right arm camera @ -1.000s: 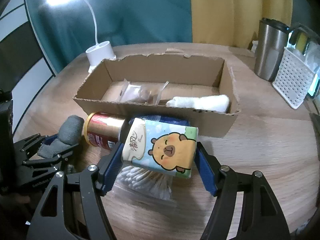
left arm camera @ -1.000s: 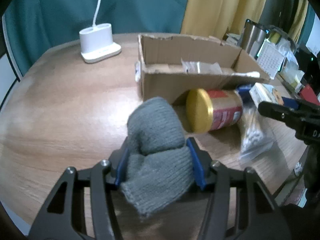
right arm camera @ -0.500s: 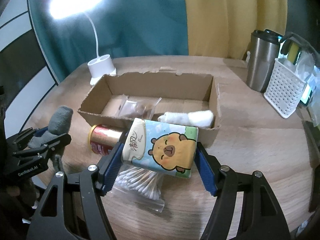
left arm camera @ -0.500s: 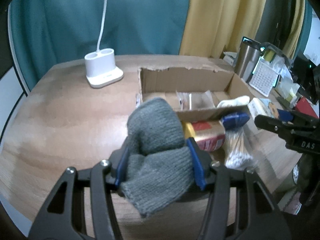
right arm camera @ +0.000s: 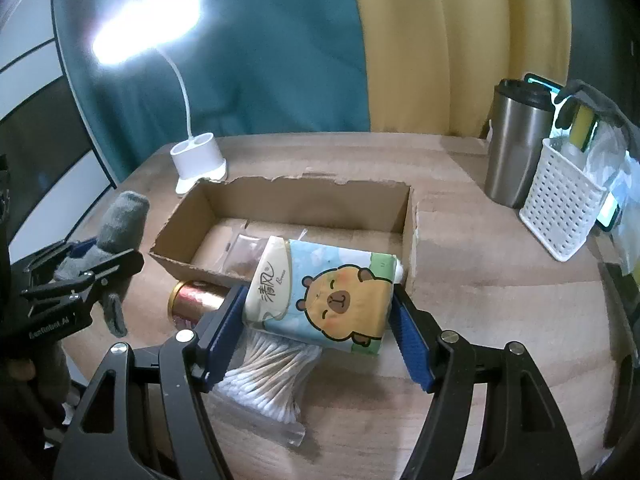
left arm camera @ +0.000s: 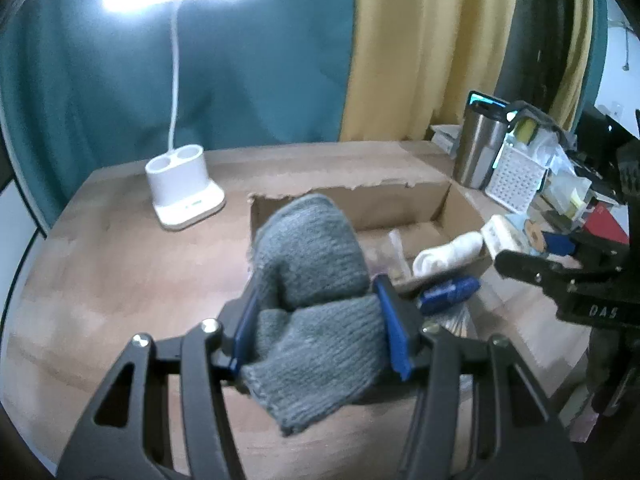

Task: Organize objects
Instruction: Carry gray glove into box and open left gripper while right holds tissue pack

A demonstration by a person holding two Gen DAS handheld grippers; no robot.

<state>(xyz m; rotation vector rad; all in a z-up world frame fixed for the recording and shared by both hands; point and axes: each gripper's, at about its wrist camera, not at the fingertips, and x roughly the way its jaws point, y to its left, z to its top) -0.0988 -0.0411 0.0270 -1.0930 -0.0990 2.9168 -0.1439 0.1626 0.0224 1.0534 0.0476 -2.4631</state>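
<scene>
My left gripper is shut on a grey knitted sock, held above the table in front of the open cardboard box. A white rolled sock and small clear bags lie inside the box. My right gripper is shut on a tissue pack with a cartoon capybara, raised over the box's near wall. In the right wrist view the left gripper with the grey sock hangs at the left. A gold-lidded jar and a bag of cotton swabs lie on the table below.
A white desk lamp base stands at the back left, its lamp lit. A steel tumbler and a white perforated basket stand at the back right, with clutter beyond. The wooden table ends close at the left and front.
Both grippers have risen with their loads. The box's inside now shows more from above, and the jar has slipped behind the grey sock in the left wrist view.
</scene>
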